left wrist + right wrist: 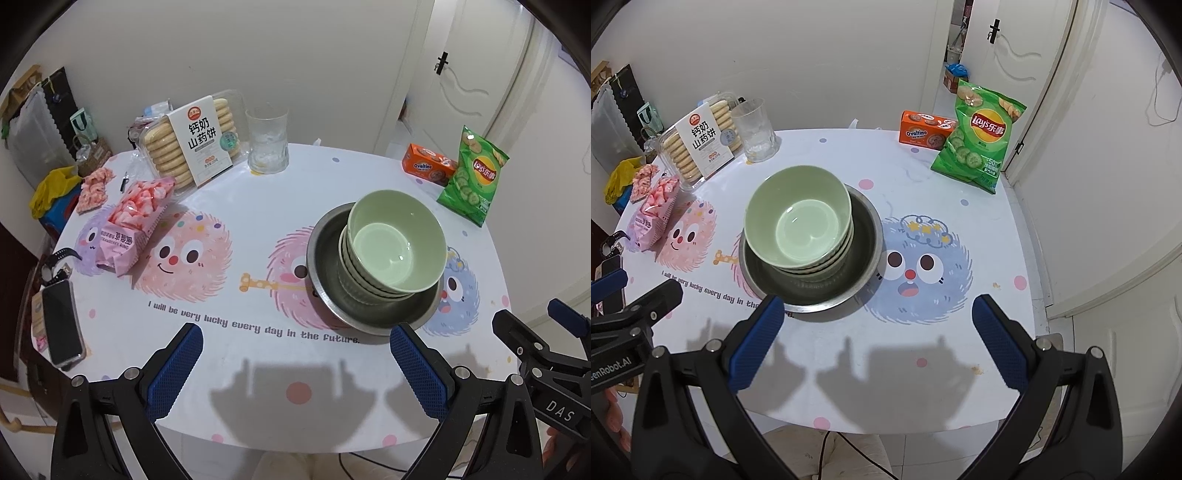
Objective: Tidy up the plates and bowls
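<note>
now both the left gripper [295, 354] and right gripper [879, 325] hover with jaws spread, empty, near green bowls [798, 218] stacked in a metal plate [864, 280].

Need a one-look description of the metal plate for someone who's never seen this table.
On the round white table printed with fuzzy cartoon monsters, look near the middle, between the pink and blue monsters. The metal plate is a shallow silver dish lying flat under a stack of green bowls. It is the only bare-metal item; everything around it is snack packaging or glass.
</note>
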Demonstrator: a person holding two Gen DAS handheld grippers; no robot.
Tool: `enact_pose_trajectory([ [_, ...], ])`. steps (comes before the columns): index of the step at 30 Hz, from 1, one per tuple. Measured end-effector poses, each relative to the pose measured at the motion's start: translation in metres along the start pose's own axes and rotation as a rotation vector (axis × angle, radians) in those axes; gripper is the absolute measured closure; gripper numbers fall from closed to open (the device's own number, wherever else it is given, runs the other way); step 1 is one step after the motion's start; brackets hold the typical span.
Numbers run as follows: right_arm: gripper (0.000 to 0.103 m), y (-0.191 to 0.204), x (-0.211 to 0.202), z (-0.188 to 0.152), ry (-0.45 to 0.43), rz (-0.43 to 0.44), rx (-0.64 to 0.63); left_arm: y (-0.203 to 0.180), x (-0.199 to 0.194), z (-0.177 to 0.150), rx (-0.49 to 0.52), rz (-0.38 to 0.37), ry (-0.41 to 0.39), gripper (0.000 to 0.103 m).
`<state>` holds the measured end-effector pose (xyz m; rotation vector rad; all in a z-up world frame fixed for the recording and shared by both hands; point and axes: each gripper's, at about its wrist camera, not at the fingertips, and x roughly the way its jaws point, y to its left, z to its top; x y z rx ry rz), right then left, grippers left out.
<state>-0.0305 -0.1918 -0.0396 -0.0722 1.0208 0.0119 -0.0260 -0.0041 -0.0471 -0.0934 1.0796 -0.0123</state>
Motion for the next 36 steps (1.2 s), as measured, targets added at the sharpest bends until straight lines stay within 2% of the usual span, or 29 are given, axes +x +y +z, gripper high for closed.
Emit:
enact_pose_trajectory([
  [36, 0.002, -0.0001, 0.0015, 0.001, 0.0, 0.001, 0.015, -0.0011, 0.0018, 0.0, 0.002, -0.015, 0.0, 0.0],
])
